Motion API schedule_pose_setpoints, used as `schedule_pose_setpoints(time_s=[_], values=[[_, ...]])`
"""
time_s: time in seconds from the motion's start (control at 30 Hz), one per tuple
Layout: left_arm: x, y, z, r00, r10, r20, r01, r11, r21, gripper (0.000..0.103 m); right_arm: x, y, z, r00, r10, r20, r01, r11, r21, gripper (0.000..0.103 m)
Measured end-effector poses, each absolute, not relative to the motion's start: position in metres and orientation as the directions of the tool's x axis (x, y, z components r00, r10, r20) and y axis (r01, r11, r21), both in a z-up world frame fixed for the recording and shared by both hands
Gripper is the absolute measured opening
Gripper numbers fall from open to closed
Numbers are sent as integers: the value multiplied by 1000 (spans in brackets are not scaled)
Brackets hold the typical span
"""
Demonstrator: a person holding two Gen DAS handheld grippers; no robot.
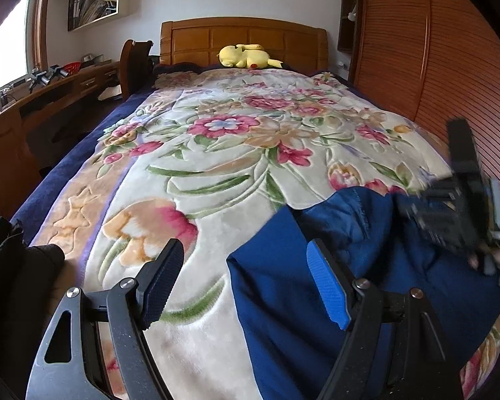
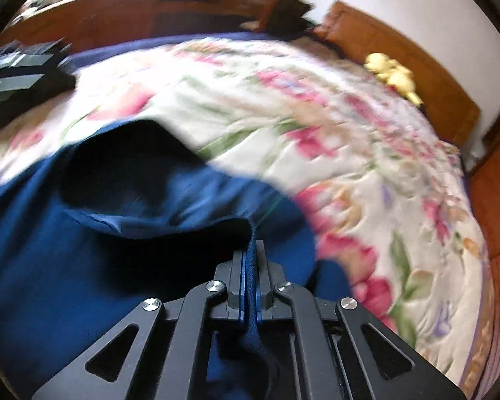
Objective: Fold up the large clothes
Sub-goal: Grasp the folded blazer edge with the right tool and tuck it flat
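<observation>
Hard to read: we find the right wrist view smeared with blur, so the blanket (image 2: 316,126) pattern, the desk (image 2: 116,16) and the yellow plush toy (image 2: 393,75) by the headboard (image 2: 416,63) show only as soft shapes.
Cut off: we lose the blue garment (image 1: 300,300) at the lower edge of both views, so we cannot tell what kind of clothing it is.
Partly seen: a dark garment (image 1: 23,266) sits at the left edge of the left wrist view, mostly out of frame.
Right gripper (image 2: 250,256): clenched on a thin fold of the blue garment; we see cloth pinched between its blue pads and running back toward the camera.
Left gripper (image 1: 246,283): released, jaws wide apart; its right finger (image 1: 330,286) hangs over the garment, its left finger (image 1: 160,283) over bare blanket, with the garment's left edge between them.
Garment place: on the near end of the bed, spread on the floral blanket.
Garment look: deep navy, smooth, with a stitched seam and a raised, shadowed fold ahead of the right gripper.
</observation>
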State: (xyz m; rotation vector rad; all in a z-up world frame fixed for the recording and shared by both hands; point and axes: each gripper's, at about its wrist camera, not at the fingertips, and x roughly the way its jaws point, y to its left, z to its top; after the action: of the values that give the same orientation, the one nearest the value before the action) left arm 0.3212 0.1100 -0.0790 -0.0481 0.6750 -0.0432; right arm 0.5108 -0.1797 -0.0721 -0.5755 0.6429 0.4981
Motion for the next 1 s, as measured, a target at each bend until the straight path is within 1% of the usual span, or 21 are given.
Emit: schedule_pose_setpoints(time_s=[0.07,0.2,0.23,0.27,0.3,0.33,0.5,0.57,0.67,0.83,0.93,1.0], values=[[320,109,-79,780,-59,-623,25,998,-62,77,522,-179,-68,725,246,-643,-550,768,-327,3],[317,104,-77,780,-78,-621,39,996,-77,77,529,-170,-68,809,164,-564,-432,818,-381,3],[317,101,-77,780,-84,-621,46,996,-76,77,529,-169,-67,824,148,-547,-403,832,-382,7],[315,97,-76,780,-87,-620,53,996,-73,77,530,-169,-65,823,146,-549,-393,845,-363,11],[313,93,-75,781,-90,-618,64,996,-65,77,529,-168,-66,816,147,-560,-389,856,-341,19],[311,88,-74,782,-95,-615,75,995,-58,77,528,-171,-64,808,154,-568,-389,864,-319,23],[298,67,-70,783,-145,-604,134,989,-64,77,502,-199,-50,822,157,-548,-378,870,-318,30],[293,57,-69,779,-170,-603,161,984,-71,77,496,-219,-46,824,142,-549,-364,874,-320,31],[288,41,-70,769,-213,-603,202,975,-88,77,494,-255,-47,816,93,-571,-333,883,-331,31],[283,16,-77,743,-265,-615,255,961,-106,77,499,-321,-68,754,-18,-657,-239,924,-299,31],[282,3,-83,730,-275,-625,278,956,-95,77,507,-358,-88,693,-57,-719,-173,954,-243,31],[282,-4,-86,721,-283,-632,295,951,-88,77,510,-379,-96,672,-70,-737,-112,975,-194,31]])
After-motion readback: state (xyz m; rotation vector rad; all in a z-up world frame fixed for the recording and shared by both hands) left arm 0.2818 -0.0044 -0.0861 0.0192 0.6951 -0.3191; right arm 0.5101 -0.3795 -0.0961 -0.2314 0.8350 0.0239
